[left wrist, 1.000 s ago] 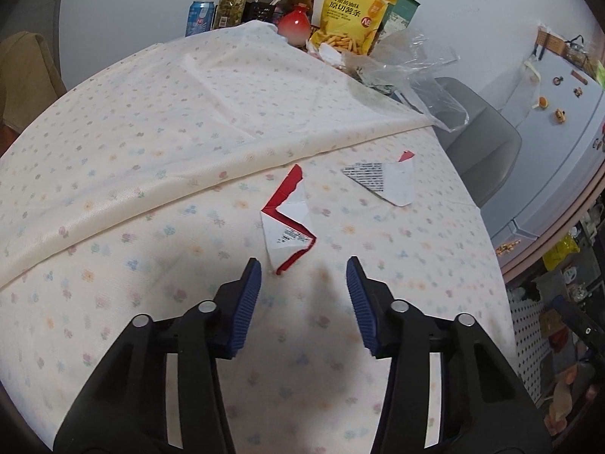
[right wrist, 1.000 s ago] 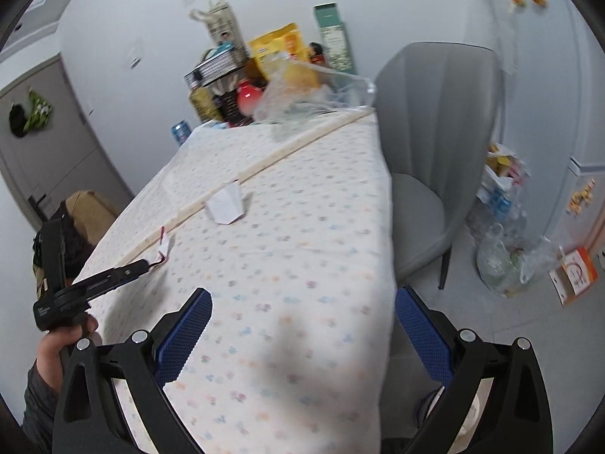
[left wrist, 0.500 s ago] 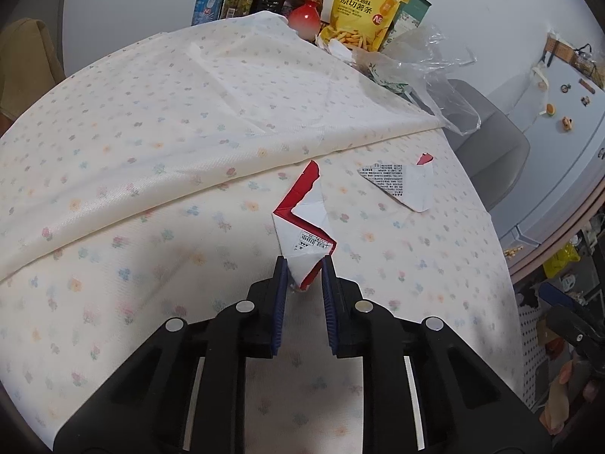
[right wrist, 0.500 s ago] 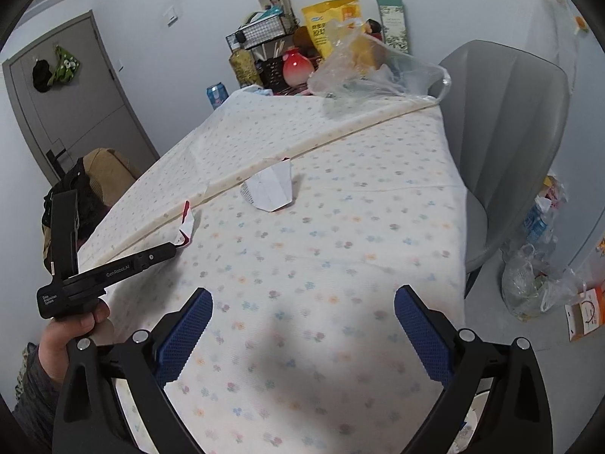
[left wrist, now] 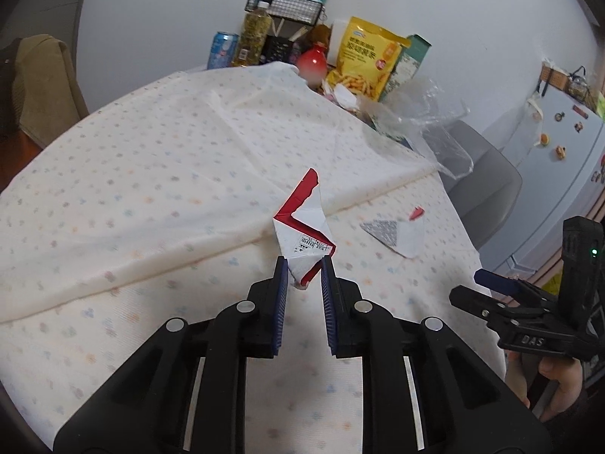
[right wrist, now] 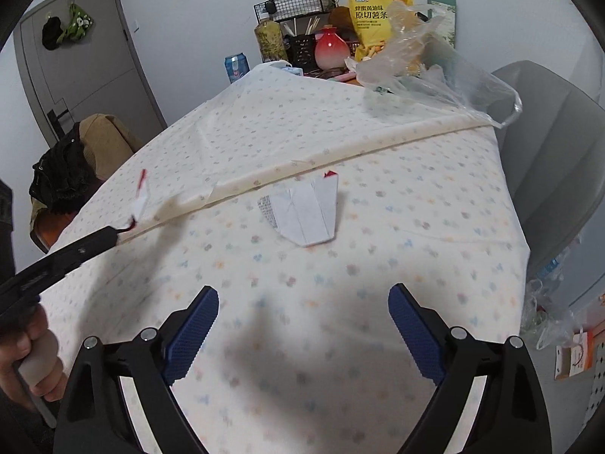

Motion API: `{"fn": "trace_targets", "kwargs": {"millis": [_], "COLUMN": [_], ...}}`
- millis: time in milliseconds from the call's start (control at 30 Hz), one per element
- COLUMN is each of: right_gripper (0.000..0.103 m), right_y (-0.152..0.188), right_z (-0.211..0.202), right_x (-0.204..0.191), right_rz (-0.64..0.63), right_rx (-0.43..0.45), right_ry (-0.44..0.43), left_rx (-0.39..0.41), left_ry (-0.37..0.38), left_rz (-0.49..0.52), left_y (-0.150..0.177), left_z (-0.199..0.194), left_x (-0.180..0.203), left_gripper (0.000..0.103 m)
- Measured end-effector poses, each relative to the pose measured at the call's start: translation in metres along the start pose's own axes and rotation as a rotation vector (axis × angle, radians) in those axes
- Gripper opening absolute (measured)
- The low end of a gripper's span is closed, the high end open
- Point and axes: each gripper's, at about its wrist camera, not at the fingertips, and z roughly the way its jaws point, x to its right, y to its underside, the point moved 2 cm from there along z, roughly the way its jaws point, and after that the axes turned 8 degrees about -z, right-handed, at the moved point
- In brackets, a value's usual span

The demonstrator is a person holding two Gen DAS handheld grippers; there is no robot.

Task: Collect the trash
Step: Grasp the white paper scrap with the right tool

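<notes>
My left gripper (left wrist: 302, 270) is shut on the lower corner of a torn red-and-white carton scrap (left wrist: 304, 227) and holds it up off the flowered tablecloth; the scrap shows small at the left of the right wrist view (right wrist: 140, 198). A second flattened white scrap with printed text (right wrist: 304, 212) lies on the cloth, also in the left wrist view (left wrist: 397, 234). My right gripper (right wrist: 304, 325) is open and empty, hovering above the cloth short of that white scrap.
A clear plastic bag (right wrist: 427, 79) lies at the far right of the table by a folded cloth ridge (right wrist: 340, 153). Snack bag (left wrist: 365, 56), red vase (right wrist: 332, 51), can (left wrist: 223, 49), bottle and wire basket stand at the back. A grey chair (right wrist: 548, 159) stands to the right.
My left gripper closed on the red-and-white scrap and lifted it off the cloth. My right gripper swung in over the table toward the white scrap, still open.
</notes>
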Motion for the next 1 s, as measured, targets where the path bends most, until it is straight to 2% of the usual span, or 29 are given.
{"fn": "trace_targets", "kwargs": {"millis": [400, 500, 600, 667, 767, 1000], "right_gripper": [0.09, 0.086, 0.069, 0.04, 0.03, 0.025], "right_y": [-0.042, -0.05, -0.054, -0.054, -0.052, -0.031], "right_z": [0.066, 0.078, 0.088, 0.091, 0.083, 0.026], "right_x": [-0.007, -0.013, -0.019, -0.022, -0.025, -0.033], "right_rz": [-0.028, -0.038, -0.063, -0.074, -0.074, -0.065], "right_rx": [-0.065, -0.069, -0.083, -0.09, -0.098, -0.023], "right_ry": [0.078, 0.11, 0.133, 0.114, 0.105, 0.039], "left_rx": [0.036, 0.039, 0.034, 0.028, 0.032, 0.037], "left_ry": [-0.08, -0.088, -0.103, -0.11, -0.107, -0.064], "left_rz": [-0.121, -0.132, -0.141, -0.151, -0.155, -0.117], "left_y": [-0.012, -0.011, -0.01, -0.008, -0.005, 0.003], "left_z": [-0.002, -0.003, 0.0, 0.002, -0.002, -0.016], "left_x": [-0.056, -0.063, -0.07, -0.072, -0.07, -0.044], "left_gripper": [0.018, 0.018, 0.018, 0.018, 0.018, 0.018]}}
